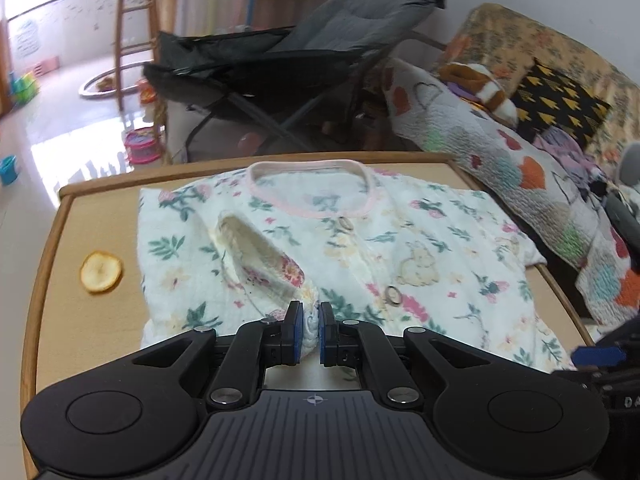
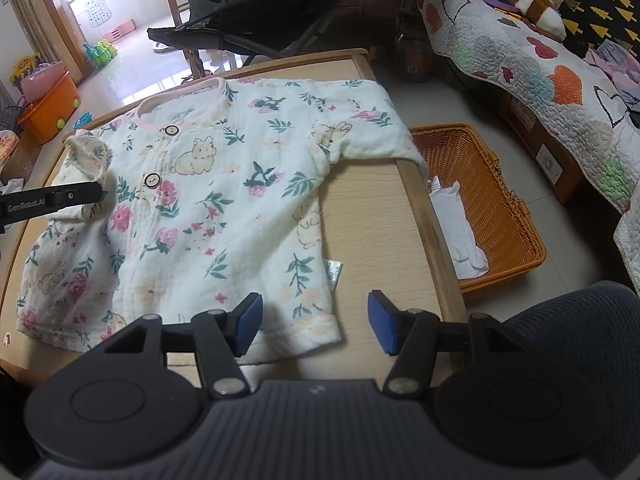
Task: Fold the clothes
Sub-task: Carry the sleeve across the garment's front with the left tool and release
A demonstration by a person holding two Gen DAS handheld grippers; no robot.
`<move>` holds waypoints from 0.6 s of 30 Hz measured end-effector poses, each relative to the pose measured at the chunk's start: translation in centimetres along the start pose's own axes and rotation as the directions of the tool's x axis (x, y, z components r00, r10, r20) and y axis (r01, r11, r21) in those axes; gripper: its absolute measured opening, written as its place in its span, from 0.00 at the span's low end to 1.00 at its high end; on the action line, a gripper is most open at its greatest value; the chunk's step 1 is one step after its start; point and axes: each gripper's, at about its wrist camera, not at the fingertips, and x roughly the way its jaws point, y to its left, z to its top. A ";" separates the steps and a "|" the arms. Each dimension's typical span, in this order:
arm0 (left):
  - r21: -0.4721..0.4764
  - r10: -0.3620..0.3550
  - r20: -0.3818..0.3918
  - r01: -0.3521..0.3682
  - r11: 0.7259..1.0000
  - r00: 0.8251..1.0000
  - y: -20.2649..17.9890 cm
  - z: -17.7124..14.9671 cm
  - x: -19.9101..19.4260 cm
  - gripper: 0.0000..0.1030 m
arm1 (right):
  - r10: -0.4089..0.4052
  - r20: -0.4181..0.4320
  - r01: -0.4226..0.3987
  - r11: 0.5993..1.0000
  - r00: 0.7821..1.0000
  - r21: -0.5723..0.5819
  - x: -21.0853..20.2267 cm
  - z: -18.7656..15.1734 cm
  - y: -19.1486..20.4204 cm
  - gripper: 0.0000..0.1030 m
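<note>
So up close in the left wrist view, the left gripper (image 1: 311, 322) is clamped on the cuff of a sleeve (image 1: 264, 264), which is folded in over the chest of the floral baby shirt (image 1: 400, 248). That same gripper only shows as a black bar at the left edge of the right wrist view, sitting on that sleeve. The right gripper (image 2: 315, 322) has its jaws standing apart over the shirt's bottom hem corner, with a bit of hem between the pads but neither pad pressing on it.

Only the left view shows a yellow fruit slice (image 1: 101, 272) lying on the table (image 1: 92, 216), just left of the shirt. Only the right view shows the orange wicker basket (image 2: 500, 216) on the floor beside the table, with a white garment (image 2: 460, 236) lying in it.

The shirt lies flat on the table, buttons up, pink collar at the far edge, and its other sleeve (image 2: 360, 124) stretches out to the table's right rim. Further back there's a dark folding chair (image 1: 288, 56) and a heart-patterned quilt (image 2: 532, 52).
</note>
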 end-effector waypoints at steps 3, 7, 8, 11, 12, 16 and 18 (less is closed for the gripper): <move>0.027 0.014 -0.005 -0.014 1.000 1.000 -0.5 -0.5 0.1 0.09 | 0.001 0.000 -0.001 1.000 1.000 0.000 0.0 0.0 0.0 0.57; 0.016 0.019 -0.019 -0.019 1.000 1.000 -0.5 -0.9 0.2 0.11 | 0.004 0.000 -0.004 1.000 1.000 0.003 0.0 0.0 0.0 0.57; 0.018 0.020 -0.027 -0.020 1.000 0.999 -0.5 -0.9 0.3 0.12 | 0.005 0.000 -0.005 1.000 1.000 0.004 0.0 0.0 0.0 0.57; 0.021 0.021 -0.052 -0.020 1.000 0.998 -0.5 -1.0 0.7 0.17 | 0.005 0.000 -0.005 1.000 1.000 0.003 0.0 0.0 0.0 0.57; 0.022 0.021 -0.060 -0.020 1.000 0.998 -0.5 -1.0 0.8 0.18 | 0.005 0.000 -0.005 1.000 1.000 0.003 0.0 0.0 0.0 0.57; 0.057 0.031 -0.064 -0.027 0.998 0.997 -0.8 -1.1 0.8 0.18 | 0.006 0.000 -0.006 1.000 1.000 0.004 0.0 0.0 0.0 0.58; 0.085 0.035 -0.053 -0.030 0.996 0.998 -1.1 -1.1 0.6 0.18 | 0.007 0.000 -0.007 1.000 1.000 0.004 0.0 0.0 0.0 0.58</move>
